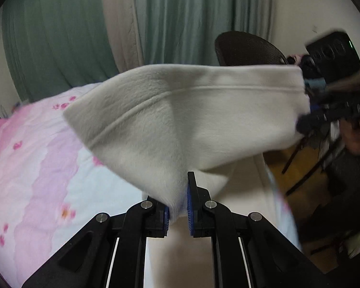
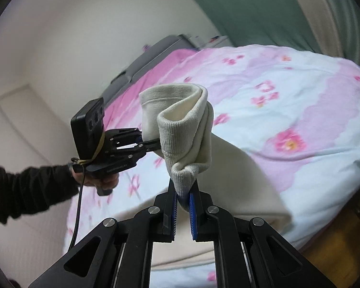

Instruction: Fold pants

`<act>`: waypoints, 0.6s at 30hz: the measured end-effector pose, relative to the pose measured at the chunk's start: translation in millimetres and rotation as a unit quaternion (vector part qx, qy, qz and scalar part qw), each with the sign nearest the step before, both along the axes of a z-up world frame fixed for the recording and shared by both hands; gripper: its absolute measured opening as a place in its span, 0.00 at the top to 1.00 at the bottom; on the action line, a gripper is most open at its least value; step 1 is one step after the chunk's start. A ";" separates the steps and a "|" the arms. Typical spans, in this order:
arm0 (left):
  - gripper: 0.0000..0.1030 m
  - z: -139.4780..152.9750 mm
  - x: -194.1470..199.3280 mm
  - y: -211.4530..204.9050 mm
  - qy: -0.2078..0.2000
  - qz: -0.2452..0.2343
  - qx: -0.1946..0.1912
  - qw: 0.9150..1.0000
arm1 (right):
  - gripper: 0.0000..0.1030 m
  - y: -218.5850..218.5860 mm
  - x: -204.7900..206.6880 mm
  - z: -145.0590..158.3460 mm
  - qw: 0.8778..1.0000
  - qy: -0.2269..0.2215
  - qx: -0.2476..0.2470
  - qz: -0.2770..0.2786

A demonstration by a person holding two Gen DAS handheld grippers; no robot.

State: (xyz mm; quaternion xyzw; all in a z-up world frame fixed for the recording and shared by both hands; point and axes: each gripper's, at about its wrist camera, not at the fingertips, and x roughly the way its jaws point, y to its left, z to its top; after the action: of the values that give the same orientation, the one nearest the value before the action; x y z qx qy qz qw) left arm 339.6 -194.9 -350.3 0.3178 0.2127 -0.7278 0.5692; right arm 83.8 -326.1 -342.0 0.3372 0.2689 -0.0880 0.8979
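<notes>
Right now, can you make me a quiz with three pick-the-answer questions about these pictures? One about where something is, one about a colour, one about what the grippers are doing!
1. Where are the pants?
A. Lifted above the bed
B. Flat on the floor
C. Hanging on the curtain

2. What colour is the curtain behind the bed?
A. Red
B. Green
C. Yellow

3. What are the left gripper and right gripper doing?
A. Both wide open, holding nothing
B. Only one holds the pants
C. Both pinch the pants

Answers:
1. A, the cream cloth hangs in the air between the grippers, over the pink flowered bedspread.
2. B, the long pleats behind the bed are green.
3. C, each wrist view shows cloth squeezed between the blue pads.
</notes>
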 end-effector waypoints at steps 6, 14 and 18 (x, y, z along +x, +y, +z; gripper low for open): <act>0.87 -61.9 16.1 81.9 -0.076 -0.066 -0.043 0.994 | 0.90 121.5 27.3 -28.3 0.993 0.061 -0.096 0.024; 0.71 -120.3 41.7 121.6 -0.120 -0.071 -0.017 0.990 | 0.90 230.6 68.3 -107.8 0.970 0.164 -0.175 0.030; 0.64 -110.0 57.8 140.1 -0.104 -0.038 -0.008 0.994 | 0.86 245.0 76.0 -116.5 0.959 0.197 -0.200 0.026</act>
State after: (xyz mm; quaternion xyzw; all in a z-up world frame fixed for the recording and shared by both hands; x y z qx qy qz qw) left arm 397.4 -54.9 -460.3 0.3952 0.1342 -0.7135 0.5628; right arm 159.8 -81.2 -458.4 0.1198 0.4264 -0.1809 0.8781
